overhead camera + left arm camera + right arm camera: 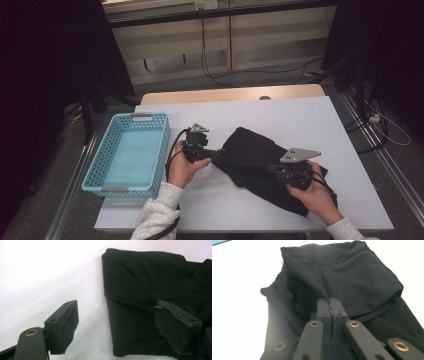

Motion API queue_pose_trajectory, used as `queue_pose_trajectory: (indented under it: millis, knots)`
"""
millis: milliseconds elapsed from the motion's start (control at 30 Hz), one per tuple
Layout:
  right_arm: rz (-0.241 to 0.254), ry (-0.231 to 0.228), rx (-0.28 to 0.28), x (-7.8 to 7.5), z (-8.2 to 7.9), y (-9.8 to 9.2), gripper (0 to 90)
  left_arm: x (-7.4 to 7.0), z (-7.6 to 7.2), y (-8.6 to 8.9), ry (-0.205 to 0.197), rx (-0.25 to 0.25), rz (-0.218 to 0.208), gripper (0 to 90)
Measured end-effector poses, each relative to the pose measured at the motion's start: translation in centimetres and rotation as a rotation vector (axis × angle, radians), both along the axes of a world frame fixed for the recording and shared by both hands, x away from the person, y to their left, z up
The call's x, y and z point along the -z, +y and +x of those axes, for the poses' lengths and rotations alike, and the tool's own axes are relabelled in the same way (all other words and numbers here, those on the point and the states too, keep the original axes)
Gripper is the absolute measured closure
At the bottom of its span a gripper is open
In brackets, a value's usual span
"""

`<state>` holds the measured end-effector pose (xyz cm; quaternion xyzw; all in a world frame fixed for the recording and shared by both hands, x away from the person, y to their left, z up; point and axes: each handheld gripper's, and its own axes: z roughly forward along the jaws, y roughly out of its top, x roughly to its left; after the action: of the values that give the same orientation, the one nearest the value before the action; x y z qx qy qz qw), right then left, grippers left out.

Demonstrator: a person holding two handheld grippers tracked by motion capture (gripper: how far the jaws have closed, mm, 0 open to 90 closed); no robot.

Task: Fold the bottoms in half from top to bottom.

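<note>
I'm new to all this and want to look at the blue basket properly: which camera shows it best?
The high view: the whole blue basket sits at the table's left side, its holed walls and inside floor plain to see. The right gripper view catches just a blue sliver at its top left corner, likely the basket. The left gripper view looks at black cloth instead.

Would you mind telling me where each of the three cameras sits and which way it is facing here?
High view: above the person's side, looking forward and down on the white table, blue basket and black cloth; both forearms and hands enter from below.
Left gripper view: rides the left gripper, looking along its open jaws at the cloth's edge.
Right gripper view: rides the right gripper, looking along its jaws, shut on a fold of the cloth.
Shared: all three show the black cloth on the white table.
</note>
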<state>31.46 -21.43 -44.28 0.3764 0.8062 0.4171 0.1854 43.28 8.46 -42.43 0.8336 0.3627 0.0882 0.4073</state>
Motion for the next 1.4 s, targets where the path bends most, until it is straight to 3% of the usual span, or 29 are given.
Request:
queue_pose_trajectory:
  millis: [500,800,833,867,900,1033,1100,1133,1233,1300,1400]
  knots:
    - [0.006,0.017,0.002,0.0,-1.8,-1.5,88.0,0.3,0.3,-0.4,0.01,0.008,0.007,18.9]
    - [-0.006,0.038,-0.026,0.1,-2.4,-1.3,87.4,0.2,0.3,-0.4,0.008,0.012,0.012,18.9]
    - [-0.012,0.055,-0.036,0.4,-2.4,-1.2,81.1,0.3,0.4,-0.4,0.011,0.012,0.012,18.9]
    - [-0.012,0.055,-0.036,0.4,-2.4,-1.2,81.1,0.3,0.4,-0.4,0.011,0.012,0.012,18.9]
    - [-0.002,0.067,-0.028,0.5,-2.3,-1.2,70.5,0.3,0.4,-0.4,0.01,0.008,0.011,18.9]
    - [0.016,0.05,0.003,0.1,-1.7,-1.6,61.8,0.5,0.4,-0.3,0.011,0.006,0.014,18.9]
    - [0.02,0.044,0.018,-0.1,-1.3,-1.9,62.2,0.5,0.4,-0.3,0.01,0.006,0.019,18.9]
    - [0.021,0.03,0.058,-0.1,-0.4,-2.3,57.2,0.6,0.4,-0.3,0.012,0.002,0.021,18.9]
    - [0.016,0.021,0.113,0.0,1.2,-2.8,53.8,0.6,0.3,-0.2,0.014,0.008,0.025,18.9]
    - [0.02,0.024,0.122,0.0,1.5,-2.8,53.8,0.6,0.3,-0.2,0.013,0.006,0.023,18.9]
    - [0.011,0.033,0.181,0.4,3.0,-3.3,51.0,0.5,0.2,0.0,0.011,0.006,0.024,18.9]
